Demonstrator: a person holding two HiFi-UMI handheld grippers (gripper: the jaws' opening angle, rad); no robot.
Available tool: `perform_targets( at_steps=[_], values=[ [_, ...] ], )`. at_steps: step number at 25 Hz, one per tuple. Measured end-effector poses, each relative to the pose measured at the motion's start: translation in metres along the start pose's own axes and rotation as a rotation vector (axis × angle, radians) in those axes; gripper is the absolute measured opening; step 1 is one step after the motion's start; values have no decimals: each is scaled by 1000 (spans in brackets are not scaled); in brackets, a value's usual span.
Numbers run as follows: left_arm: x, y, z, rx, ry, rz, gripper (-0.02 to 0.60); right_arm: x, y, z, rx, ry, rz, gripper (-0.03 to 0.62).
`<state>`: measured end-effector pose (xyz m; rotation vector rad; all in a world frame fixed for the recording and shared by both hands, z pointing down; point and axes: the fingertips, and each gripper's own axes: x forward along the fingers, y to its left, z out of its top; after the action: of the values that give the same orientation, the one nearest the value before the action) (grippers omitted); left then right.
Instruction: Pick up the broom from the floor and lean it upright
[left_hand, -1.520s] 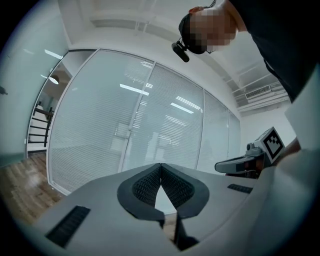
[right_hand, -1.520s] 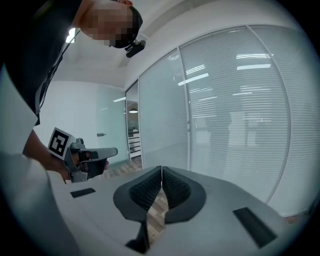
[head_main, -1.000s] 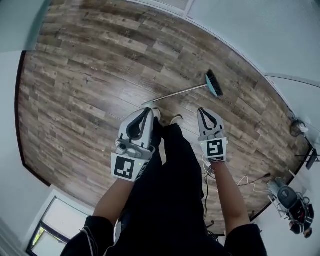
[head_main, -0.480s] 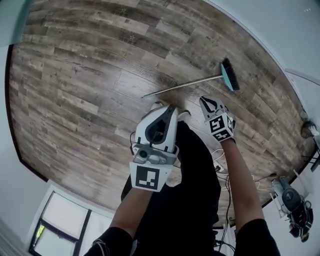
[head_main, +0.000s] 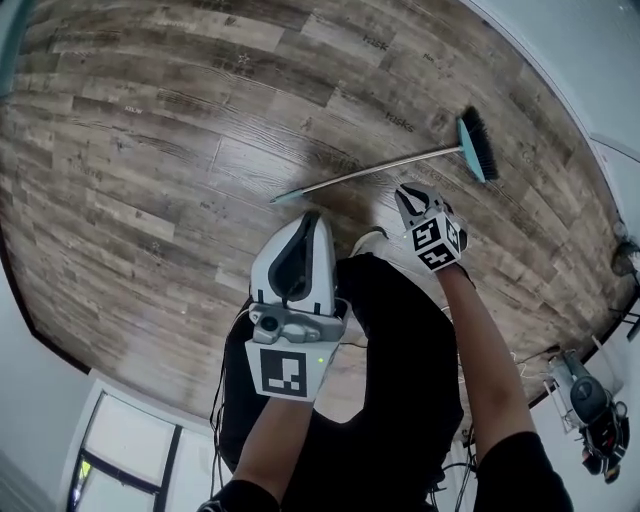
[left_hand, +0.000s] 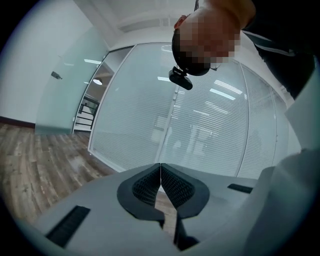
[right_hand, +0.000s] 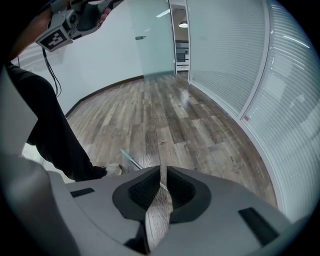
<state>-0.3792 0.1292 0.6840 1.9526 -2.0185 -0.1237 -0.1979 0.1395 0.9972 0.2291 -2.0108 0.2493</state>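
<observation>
My left claw (head_main: 308, 216) is nearest, shut tight and empty. My right claw (head_main: 404, 190) has its jaws just eased a hair apart and grips nothing, just short of the broom (head_main: 385, 167). The broom lies flat on the floor (head_main: 150, 150). Its long axis runs 8 to 2 o'clock, with the brush head (head_main: 478, 143) at 2. The right gripper view shows only the handle tip (right_hand: 131, 160); the head view shows the bristles.

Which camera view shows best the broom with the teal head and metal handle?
The head view: the whole teal-headed, metal-handled broom lies on the wooden floor. The right gripper view shows only a short piece of its handle. The left gripper view shows nothing of it.
</observation>
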Motion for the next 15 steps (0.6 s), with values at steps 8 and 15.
perform_targets(
  at_steps=[8,15],
  values=[
    [7,14,-53,35,45,-46,20,89,-11,-43,-66,50,-61,146],
    [25,19,-71,25,52,-89,20,153,4,-85,-283,136,39,146]
  ],
)
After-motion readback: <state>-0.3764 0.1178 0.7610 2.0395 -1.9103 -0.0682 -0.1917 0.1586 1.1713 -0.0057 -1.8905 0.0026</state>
